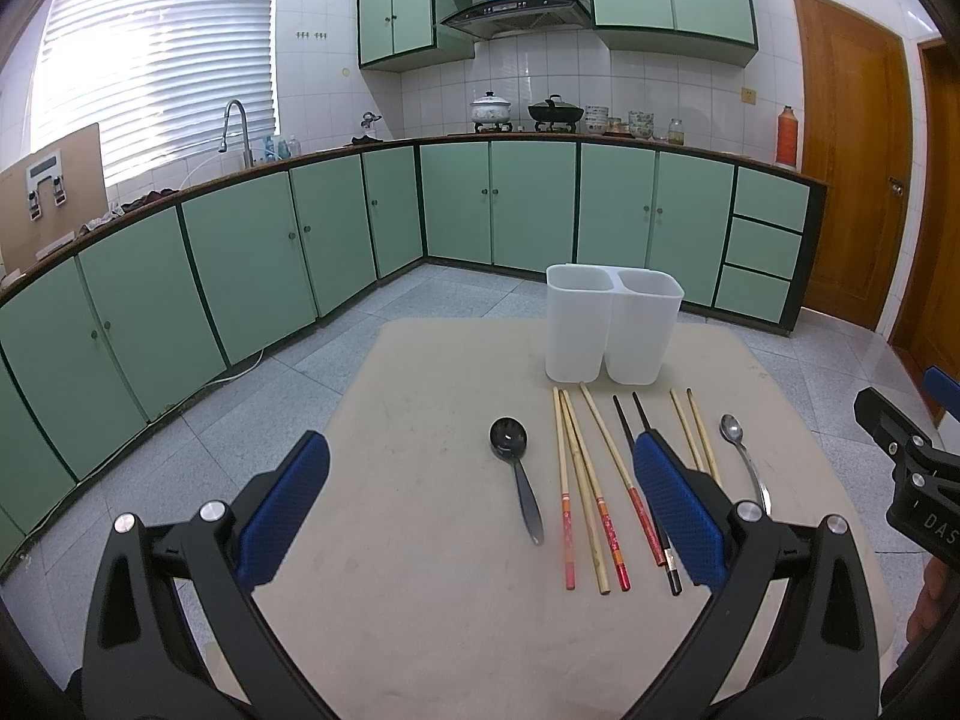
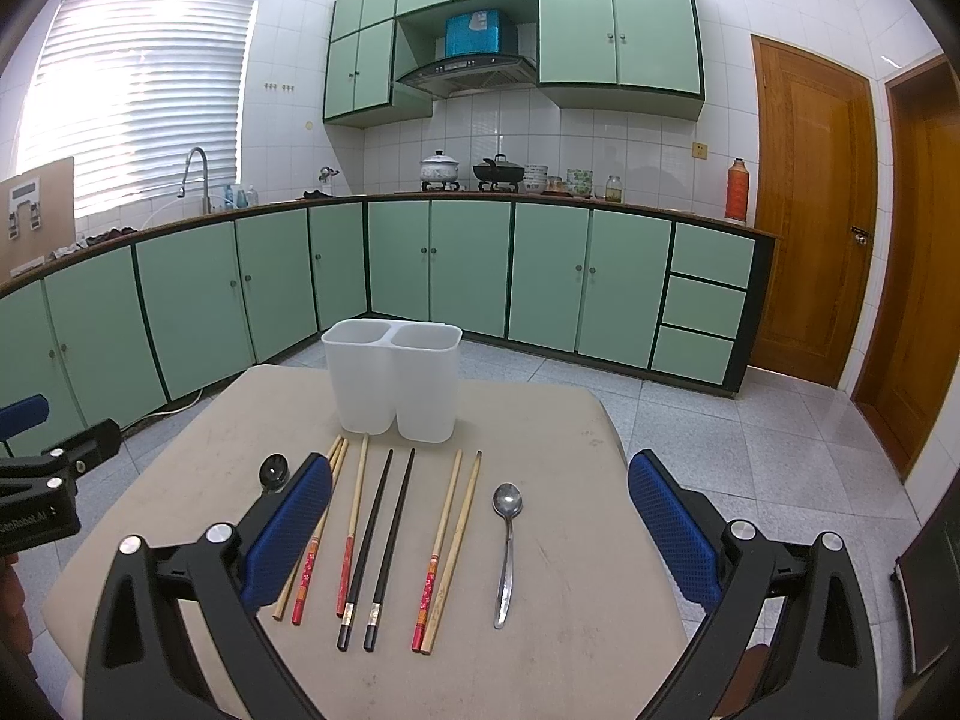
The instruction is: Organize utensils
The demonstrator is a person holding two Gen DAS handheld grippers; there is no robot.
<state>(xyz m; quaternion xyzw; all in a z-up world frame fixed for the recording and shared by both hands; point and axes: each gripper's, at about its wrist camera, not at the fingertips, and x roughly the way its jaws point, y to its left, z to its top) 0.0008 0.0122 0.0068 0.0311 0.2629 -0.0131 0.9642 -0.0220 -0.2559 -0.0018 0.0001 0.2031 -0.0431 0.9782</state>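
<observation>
A white two-compartment utensil holder [image 1: 612,324] [image 2: 393,384] stands at the far side of a beige table [image 1: 432,630] [image 2: 576,630]. In front of it lie in a row a black spoon [image 1: 516,468] [image 2: 274,471], several wooden chopsticks [image 1: 582,480] [image 2: 354,516], a black chopstick pair [image 1: 624,426] [image 2: 384,540] and a metal spoon [image 1: 741,450] [image 2: 507,546]. My left gripper [image 1: 480,474] is open and empty above the black spoon and chopsticks. My right gripper [image 2: 480,495] is open and empty above the chopsticks and metal spoon.
Green kitchen cabinets [image 1: 300,252] and a counter with sink, pots and bowls run behind the table. A wooden door [image 2: 810,210] is at the right. The floor is grey tile. The right gripper's body [image 1: 912,468] shows at the left wrist view's right edge.
</observation>
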